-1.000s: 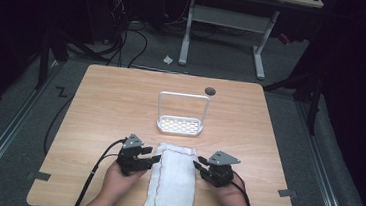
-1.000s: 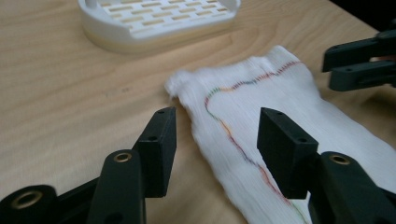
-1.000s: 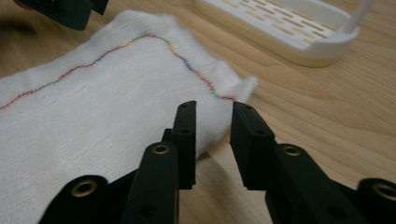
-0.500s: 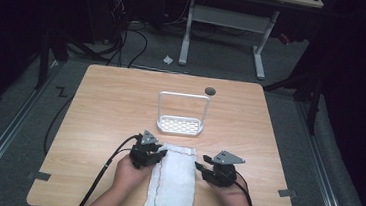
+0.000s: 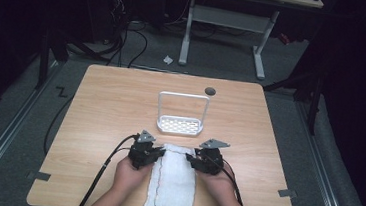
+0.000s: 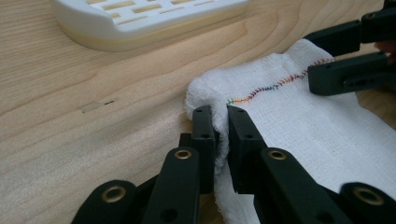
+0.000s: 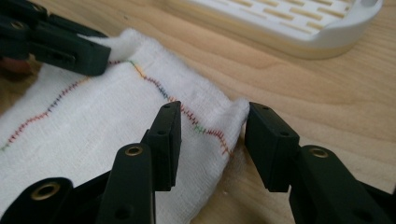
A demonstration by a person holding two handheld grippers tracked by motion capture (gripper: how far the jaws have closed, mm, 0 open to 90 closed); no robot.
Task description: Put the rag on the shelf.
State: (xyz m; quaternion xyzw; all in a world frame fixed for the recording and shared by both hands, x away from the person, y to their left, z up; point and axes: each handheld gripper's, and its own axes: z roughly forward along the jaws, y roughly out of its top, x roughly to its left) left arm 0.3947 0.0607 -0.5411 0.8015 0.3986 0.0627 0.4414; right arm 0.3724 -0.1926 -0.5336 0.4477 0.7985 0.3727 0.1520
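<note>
Low in the middle of the high view we see a white cloth point(image 5: 174, 185) lying folded lengthwise on the wooden table point(image 5: 105, 106), its near end hanging over the bottom edge of the tabletop. A hand comes up on either side of it from the bottom of the frame, each carrying a black gripper with its cable trailing back.

The left gripper point(image 6: 220, 122) sits at the cloth's far left corner. In the left gripper view its jaws have just been closing and now clamp a bunched fold of the white fabric between them — the pads press on cloth right beside the line of coloured stitching point(image 6: 275, 85) that runs toward the upper right of that frame.

The right gripper point(image 7: 212, 122) stands at the far right corner. Its jaws have closed in a little within the last moments, yet in the right gripper view they are apart, straddling the corner: the left pad rests on or just above the fabric (we cannot quite tell which), and the right pad stands just beside the cloth's edge, so it grips nothing.

Beyond the cloth, toward the centre of the high view, stands a white slotted rack point(image 5: 180, 125) with an upright loop handle — near the cloth's far edge but apart from it. A small dark round spot point(image 5: 210, 91) marks the table behind it.
</note>
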